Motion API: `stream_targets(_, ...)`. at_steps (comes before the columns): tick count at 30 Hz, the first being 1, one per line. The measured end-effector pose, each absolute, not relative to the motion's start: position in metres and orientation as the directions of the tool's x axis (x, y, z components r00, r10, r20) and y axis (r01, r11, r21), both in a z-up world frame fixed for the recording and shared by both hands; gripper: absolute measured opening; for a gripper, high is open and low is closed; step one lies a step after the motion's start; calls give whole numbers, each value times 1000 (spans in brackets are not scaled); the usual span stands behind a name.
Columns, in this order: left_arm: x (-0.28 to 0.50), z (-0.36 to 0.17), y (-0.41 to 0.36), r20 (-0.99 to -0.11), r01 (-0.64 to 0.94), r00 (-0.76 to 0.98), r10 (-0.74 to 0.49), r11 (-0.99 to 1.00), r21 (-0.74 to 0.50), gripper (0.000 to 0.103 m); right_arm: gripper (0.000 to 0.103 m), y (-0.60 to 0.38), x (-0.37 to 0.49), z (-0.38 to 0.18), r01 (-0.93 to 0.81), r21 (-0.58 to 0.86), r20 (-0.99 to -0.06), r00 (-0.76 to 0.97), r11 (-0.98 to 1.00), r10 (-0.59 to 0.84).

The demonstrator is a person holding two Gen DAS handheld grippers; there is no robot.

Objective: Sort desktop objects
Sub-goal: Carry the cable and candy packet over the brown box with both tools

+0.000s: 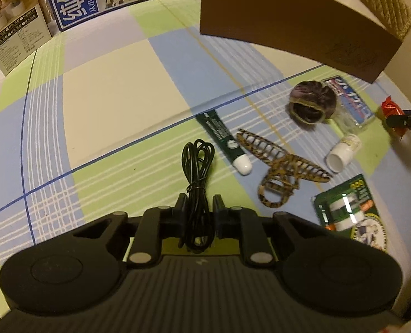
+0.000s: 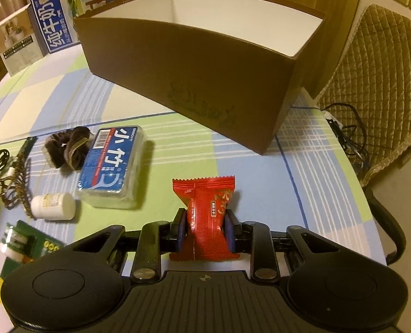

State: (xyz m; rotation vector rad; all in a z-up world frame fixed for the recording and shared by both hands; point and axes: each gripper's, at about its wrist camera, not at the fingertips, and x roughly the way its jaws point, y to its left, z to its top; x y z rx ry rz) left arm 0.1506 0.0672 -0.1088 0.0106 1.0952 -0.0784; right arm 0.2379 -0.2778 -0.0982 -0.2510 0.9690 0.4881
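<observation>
Both tools are matte black: the left gripper [image 1: 199,205] and right gripper [image 2: 206,222] each have two round discs, a ribbed central plate with a small logo, silver rivets on linkage arms; the right's fingers [image 2: 181,230] carry blue pads.

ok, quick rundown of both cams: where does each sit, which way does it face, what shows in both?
Left wrist: on the left gripper, angled down at the checked tablecloth; its jaws are shut on a coiled black cable.
Right wrist: on the right gripper, angled down toward the brown box; its jaws pinch a red snack packet.
Shared: box, blue pack, white bottle, leopard hair claw, scrunchie; the left view also catches the right gripper at its right edge.
</observation>
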Motion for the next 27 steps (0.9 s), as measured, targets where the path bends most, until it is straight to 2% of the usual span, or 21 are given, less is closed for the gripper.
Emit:
stream_targets(11,144,-69,48,-833,99,541,-115,992,-73,15,24,-284,219,-66,-497,50,-803,496,866,331)
stream_targets(27,195,-18,-5,-742,251,622,-249,961,-112,15,24,-271,224,-26,-526,99,-766,502,845,402)
